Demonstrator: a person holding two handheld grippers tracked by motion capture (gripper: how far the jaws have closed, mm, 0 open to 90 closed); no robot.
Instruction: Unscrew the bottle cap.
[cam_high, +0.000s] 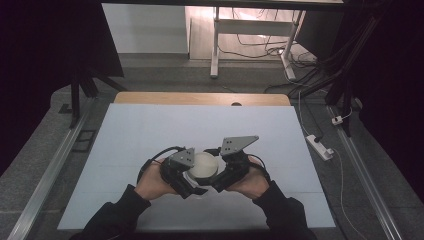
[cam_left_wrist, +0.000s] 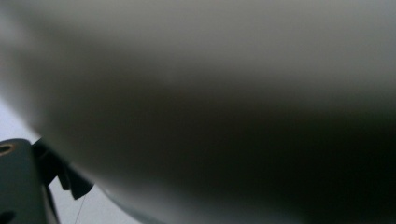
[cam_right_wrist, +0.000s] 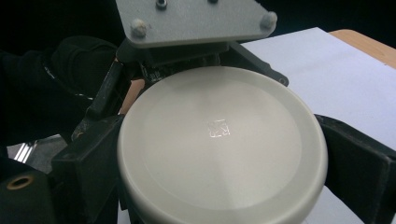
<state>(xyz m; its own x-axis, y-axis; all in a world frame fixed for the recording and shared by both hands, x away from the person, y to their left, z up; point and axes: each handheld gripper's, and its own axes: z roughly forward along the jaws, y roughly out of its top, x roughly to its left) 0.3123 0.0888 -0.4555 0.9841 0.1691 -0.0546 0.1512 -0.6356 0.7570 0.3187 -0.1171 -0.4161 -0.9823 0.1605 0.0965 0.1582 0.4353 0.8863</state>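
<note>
A: What is the state of the right gripper (cam_high: 223, 175)?

B: In the right gripper view its two black jaws stand one on each side of the round cream-white plastic lid (cam_right_wrist: 222, 149), and they press on its rim. So this gripper is clamped on the lid.

A: And the left gripper (cam_high: 186, 176)?

B: It comes to the same lid from the opposite side. In the high view it touches the lid (cam_high: 204, 167), but I cannot tell if its jaws are apart or together. In the left gripper view the pale surface (cam_left_wrist: 210, 102) is very near to the camera and blurred, so it hides the jaws.

A: Where is the lid exactly?

B: It is between the two grippers, at the near middle part of the light blue sheet (cam_high: 150, 135) that covers the wooden table (cam_high: 200, 98). It has a flat top with a small square mark (cam_right_wrist: 218, 128) in the centre. I cannot tell if it sits on a container.

A: What is around?

B: The hands of the person in black sleeves (cam_high: 122, 210) hold both grippers. A white power strip (cam_high: 320, 146) lies on the grey floor, well apart at the right.
</note>
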